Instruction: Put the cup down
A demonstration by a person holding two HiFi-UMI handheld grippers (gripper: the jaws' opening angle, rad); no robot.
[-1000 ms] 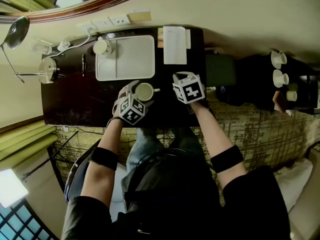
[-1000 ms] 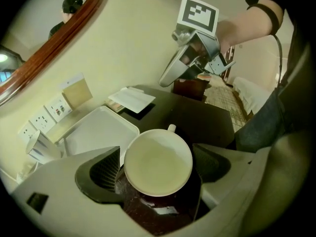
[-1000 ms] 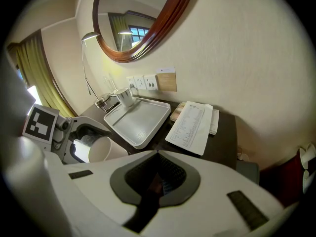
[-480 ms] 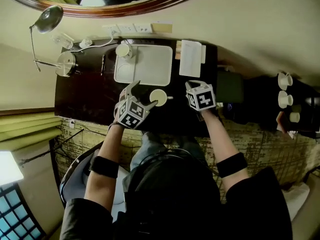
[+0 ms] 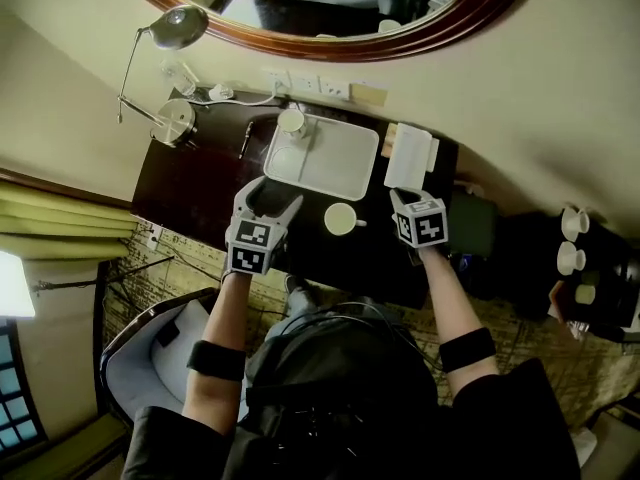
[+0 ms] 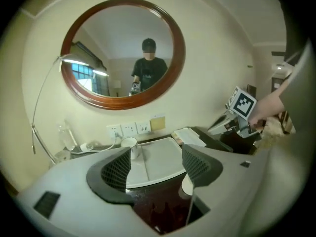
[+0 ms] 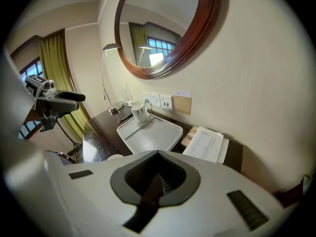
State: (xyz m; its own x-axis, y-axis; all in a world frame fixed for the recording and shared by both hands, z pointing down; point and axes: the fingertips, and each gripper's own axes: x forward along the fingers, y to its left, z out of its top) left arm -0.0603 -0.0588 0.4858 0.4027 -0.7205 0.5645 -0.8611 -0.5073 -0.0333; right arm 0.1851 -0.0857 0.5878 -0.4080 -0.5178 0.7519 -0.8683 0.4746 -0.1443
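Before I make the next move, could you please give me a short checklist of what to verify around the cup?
1. Cup upright on the dark table: ok.
2. Left gripper free of the cup: ok; its jaws are apart, have just been closing, and have nothing between them.
3. Right gripper shut and empty: ok.
4. Cup off the white tray: ok, it stands beside it.
5. Cup empty: cannot tell.
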